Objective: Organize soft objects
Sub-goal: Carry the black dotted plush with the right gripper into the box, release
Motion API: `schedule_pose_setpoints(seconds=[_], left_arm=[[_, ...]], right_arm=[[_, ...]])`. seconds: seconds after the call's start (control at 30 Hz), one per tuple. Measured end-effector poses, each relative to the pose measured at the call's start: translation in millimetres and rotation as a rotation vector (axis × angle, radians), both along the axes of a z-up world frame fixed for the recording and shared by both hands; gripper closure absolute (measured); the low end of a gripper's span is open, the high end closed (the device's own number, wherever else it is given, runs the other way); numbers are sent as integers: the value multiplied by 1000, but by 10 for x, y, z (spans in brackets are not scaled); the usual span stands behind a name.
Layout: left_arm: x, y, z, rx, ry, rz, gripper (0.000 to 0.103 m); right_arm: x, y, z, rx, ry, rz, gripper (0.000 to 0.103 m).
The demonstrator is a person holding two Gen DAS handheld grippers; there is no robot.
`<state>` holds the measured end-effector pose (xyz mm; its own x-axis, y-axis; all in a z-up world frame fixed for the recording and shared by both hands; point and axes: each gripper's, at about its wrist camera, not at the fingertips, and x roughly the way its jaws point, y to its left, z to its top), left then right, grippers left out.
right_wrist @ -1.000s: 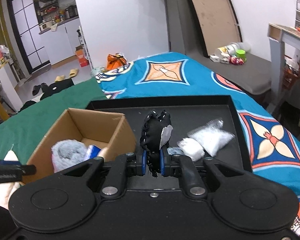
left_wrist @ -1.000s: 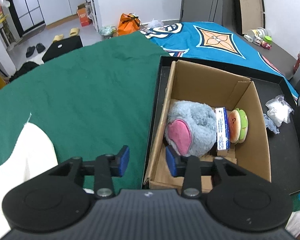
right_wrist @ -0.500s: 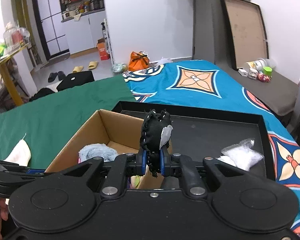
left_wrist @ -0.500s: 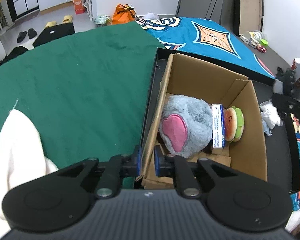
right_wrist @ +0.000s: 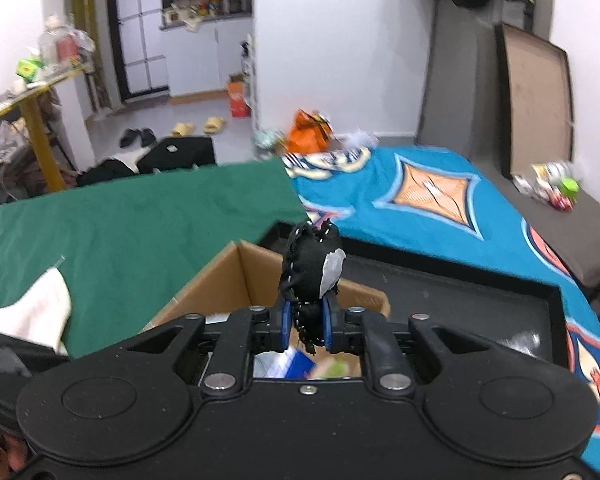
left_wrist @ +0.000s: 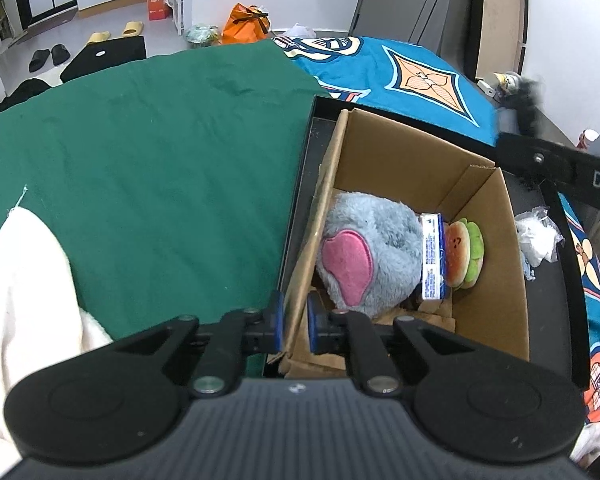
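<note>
A cardboard box [left_wrist: 488,240] sits in a black tray [left_wrist: 560,280]. Inside lie a grey plush with a pink ear [left_wrist: 372,256], a blue-and-white packet [left_wrist: 432,256] and a burger plush [left_wrist: 466,252]. My left gripper [left_wrist: 295,322] is shut on the box's left wall [left_wrist: 320,216]. My right gripper [right_wrist: 305,326] is shut on a black soft toy with a grey patch [right_wrist: 312,268] and holds it above the box [right_wrist: 228,280]. The right gripper also shows in the left wrist view [left_wrist: 556,164], blurred, over the box's far right corner.
A green cloth [left_wrist: 140,160] covers the surface left of the tray, with a white fabric [left_wrist: 24,280] at its near left. A blue patterned cloth [left_wrist: 400,76] lies behind. Clear plastic bags [left_wrist: 538,236] lie in the tray to the right of the box.
My left gripper closed on the box's left wall and holds it. My right gripper carried the black toy left from over the tray to above the box.
</note>
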<state>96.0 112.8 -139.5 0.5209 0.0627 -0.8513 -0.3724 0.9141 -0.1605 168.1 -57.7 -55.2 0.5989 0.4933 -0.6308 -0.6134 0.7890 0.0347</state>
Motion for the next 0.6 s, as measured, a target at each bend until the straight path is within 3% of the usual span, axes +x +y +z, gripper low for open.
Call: schedule_pose_setpoints(seconds=[0.03, 0.1, 0.6], left_arm=[[-1, -2, -1, 0, 0, 0, 92], [2, -8, 1, 3, 1, -1, 92], [49, -108, 25, 76, 43, -22, 86]], right_arm=[[5, 17, 11, 2, -3, 9, 68], [23, 27, 6, -9, 5, 14, 53], [-99, -535, -257, 7, 103, -100, 47]])
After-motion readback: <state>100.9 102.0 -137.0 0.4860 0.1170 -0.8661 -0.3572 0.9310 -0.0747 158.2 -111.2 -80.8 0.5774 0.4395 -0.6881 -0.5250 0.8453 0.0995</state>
